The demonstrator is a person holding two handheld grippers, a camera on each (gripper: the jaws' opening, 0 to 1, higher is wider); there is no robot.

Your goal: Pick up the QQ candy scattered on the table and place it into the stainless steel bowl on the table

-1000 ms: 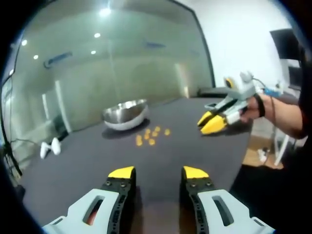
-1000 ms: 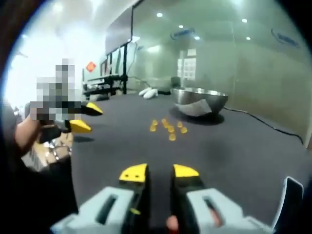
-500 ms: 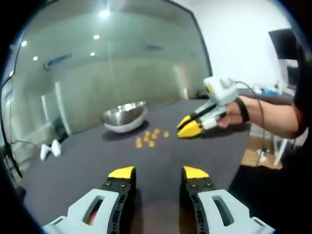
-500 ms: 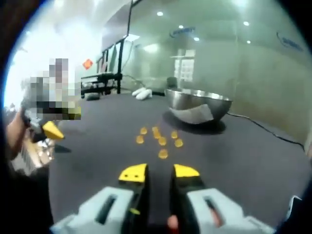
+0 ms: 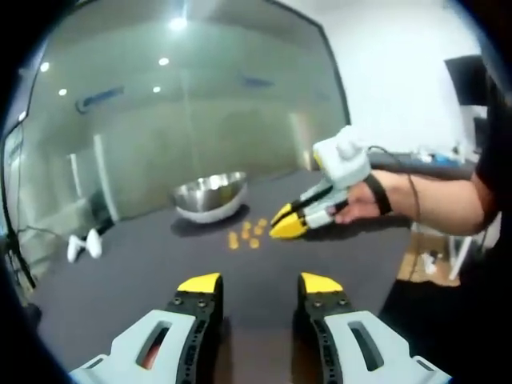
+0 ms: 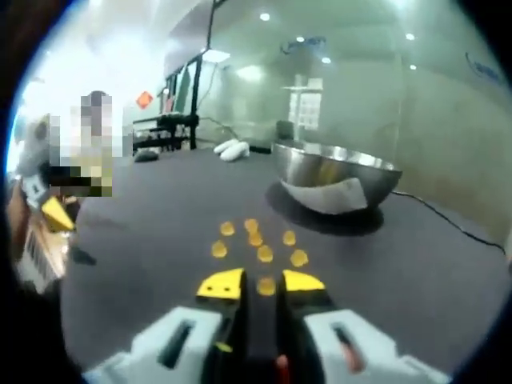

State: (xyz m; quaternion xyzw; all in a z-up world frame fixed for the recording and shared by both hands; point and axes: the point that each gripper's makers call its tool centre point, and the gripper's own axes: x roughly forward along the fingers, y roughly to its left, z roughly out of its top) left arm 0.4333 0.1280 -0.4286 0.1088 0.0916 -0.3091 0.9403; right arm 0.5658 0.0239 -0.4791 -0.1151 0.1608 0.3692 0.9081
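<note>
Right claw (image 6: 254, 284): jaws spread a little, framing the nearest QQ candy (image 6: 266, 285) on the dark surface (image 6: 144, 240)
Left claw (image 5: 259, 282): hanging spread, holding nothing
Remaining candies (image 6: 258, 240): lying at 12 o'clock of the right claw
Stainless steel bowl (image 6: 336, 178): sitting at 1 o'clock
Risk: small candy may be skidding off a jaw tip, scattering neighbours

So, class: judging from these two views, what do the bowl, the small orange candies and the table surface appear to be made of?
Bowl: polished metal, likely stainless steel, with mirror-like reflections. Candies: glossy, translucent orange lumps, probably a soft gummy. Table: dark grey and matte with no glare; possibly a fabric or rubber covering, hard to tell.
</note>
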